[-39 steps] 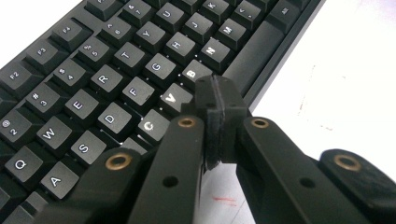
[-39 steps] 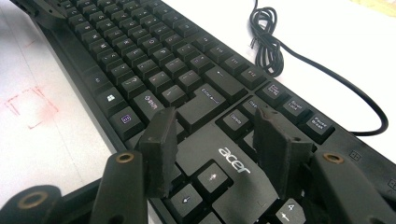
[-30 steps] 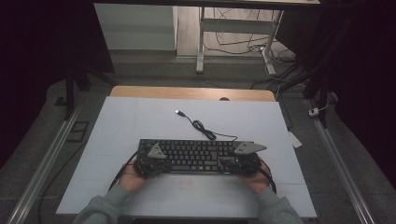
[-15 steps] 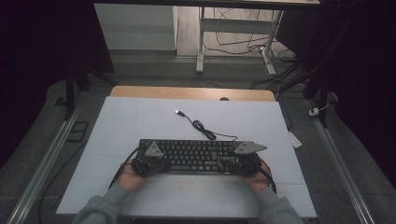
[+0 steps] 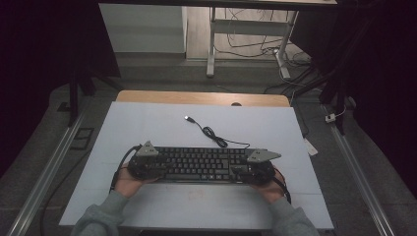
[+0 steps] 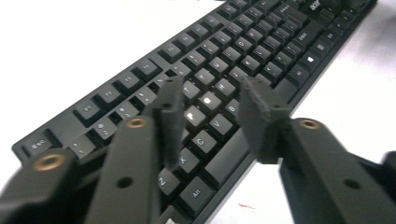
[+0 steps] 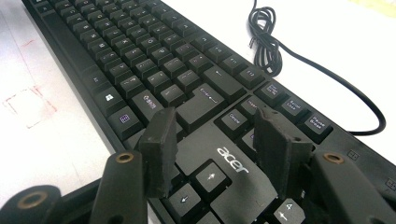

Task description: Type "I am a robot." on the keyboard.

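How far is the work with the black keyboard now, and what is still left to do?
Done: the black acer keyboard lies flat on the pale blue table mat, its black cable unplugged. In hand: the left tongs have just been opening over the letter keys, with nothing between the jaws; the right tongs hang open above the arrow keys. Left: probably gripping or pressing, since neither tongs hold anything yet.

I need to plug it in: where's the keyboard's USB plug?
In the high view, the USB plug lies on the white table, behind the keyboard, left of centre, beyond its coiled cable.
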A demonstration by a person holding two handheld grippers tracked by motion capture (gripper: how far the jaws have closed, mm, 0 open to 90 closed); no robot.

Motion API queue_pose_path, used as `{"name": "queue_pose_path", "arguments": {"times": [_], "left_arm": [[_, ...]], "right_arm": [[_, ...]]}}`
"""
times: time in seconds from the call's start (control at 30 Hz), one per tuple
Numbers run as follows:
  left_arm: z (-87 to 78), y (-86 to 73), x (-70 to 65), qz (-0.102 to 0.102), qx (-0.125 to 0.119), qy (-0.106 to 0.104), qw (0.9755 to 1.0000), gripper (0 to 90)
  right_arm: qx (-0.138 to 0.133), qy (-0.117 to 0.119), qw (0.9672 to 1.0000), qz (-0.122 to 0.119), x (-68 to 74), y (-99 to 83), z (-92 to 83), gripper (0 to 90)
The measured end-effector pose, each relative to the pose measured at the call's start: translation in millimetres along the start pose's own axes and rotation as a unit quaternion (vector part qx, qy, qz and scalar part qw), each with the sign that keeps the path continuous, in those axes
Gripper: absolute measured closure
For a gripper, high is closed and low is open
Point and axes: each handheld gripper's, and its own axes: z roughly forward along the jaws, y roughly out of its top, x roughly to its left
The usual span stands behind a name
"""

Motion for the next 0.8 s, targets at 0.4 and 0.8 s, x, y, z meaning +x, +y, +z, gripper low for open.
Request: {"name": "queue_pose_path", "arguments": {"times": [0.4,0.8], "left_arm": [[-5.7,-0.5,8.9,-0.023,0.0,0.022,0.9995,36.8],[-12.4,-3.7,21.4,-0.048,-0.001,0.042,0.998,30.9]], "right_arm": [[-0.003,0.0,1.0,0.002,-0.6,-0.3,-0.2,49.8],[-0.006,-0.001,1.0,0.001,-1.5,0.0,-1.1,49.5]]}}
